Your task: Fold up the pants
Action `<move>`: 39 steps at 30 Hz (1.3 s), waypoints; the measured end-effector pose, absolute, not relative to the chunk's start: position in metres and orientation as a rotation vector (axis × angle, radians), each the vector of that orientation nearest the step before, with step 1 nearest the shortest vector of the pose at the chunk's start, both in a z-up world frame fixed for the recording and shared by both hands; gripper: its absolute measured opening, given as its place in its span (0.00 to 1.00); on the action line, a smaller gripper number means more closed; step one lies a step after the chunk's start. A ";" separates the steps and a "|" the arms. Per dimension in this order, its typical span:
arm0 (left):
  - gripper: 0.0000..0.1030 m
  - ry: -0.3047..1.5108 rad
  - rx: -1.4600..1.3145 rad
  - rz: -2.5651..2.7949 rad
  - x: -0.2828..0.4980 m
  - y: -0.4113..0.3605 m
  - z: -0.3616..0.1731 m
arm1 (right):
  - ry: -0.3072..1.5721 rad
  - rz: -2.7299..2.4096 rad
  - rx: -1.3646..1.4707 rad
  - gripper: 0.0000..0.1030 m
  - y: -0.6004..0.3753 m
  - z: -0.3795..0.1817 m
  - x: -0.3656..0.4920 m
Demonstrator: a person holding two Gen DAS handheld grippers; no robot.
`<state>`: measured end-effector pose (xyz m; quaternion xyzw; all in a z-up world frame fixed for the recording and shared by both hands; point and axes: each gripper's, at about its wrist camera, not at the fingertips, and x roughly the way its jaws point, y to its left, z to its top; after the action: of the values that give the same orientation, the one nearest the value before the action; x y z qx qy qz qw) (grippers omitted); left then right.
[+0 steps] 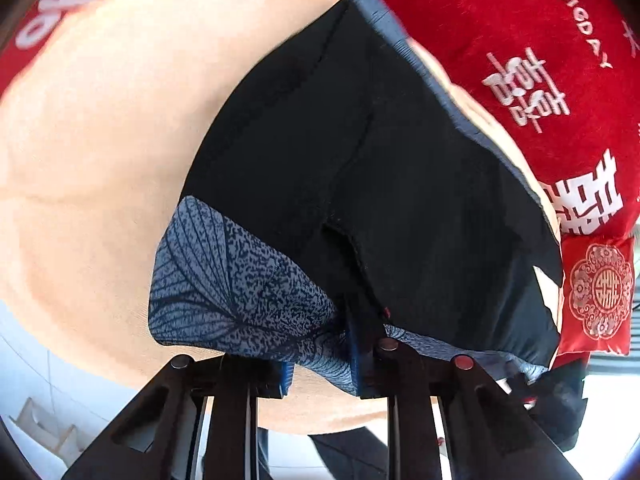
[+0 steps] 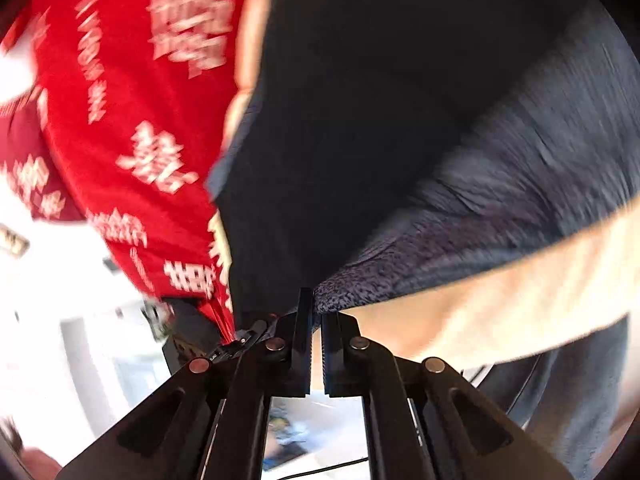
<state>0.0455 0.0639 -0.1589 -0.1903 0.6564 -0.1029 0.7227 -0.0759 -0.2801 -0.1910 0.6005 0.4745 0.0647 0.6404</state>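
Observation:
The pants (image 1: 352, 168) are black shorts with blue-grey leaf-print panels, lying on a round beige table (image 1: 100, 152). In the left wrist view my left gripper (image 1: 362, 344) is shut on the near hem of the pants where the black and printed cloth meet. In the right wrist view my right gripper (image 2: 316, 320) is shut on the near edge of the pants (image 2: 400, 140), pinching the speckled blue cloth just above the table (image 2: 500, 300). This view is blurred by motion.
A red cloth with white characters (image 1: 520, 40) lies across the far side of the table and shows at the left of the right wrist view (image 2: 132, 120). A small red patterned pouch (image 1: 598, 292) lies beside the pants. The table edge runs close under both grippers.

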 end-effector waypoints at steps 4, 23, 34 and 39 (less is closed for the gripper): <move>0.22 1.363 -0.437 -0.260 0.066 0.055 -0.110 | 1.042 0.226 1.274 0.04 -0.300 -0.143 -0.038; 0.29 1.292 -0.192 -0.046 0.298 -0.049 -0.183 | 1.357 0.320 0.824 0.08 -0.370 -0.209 0.256; 0.84 1.202 0.047 0.004 0.276 -0.070 -0.135 | 1.381 0.382 0.653 0.84 -0.345 -0.164 0.251; 0.84 1.267 0.073 0.009 0.293 -0.085 -0.174 | 1.440 0.364 0.467 0.51 -0.313 -0.176 0.259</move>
<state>0.2932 -0.0853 -0.1740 0.0342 0.5919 0.0041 0.8052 0.2594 -0.3127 -0.1765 0.2107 0.6493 0.1641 0.7121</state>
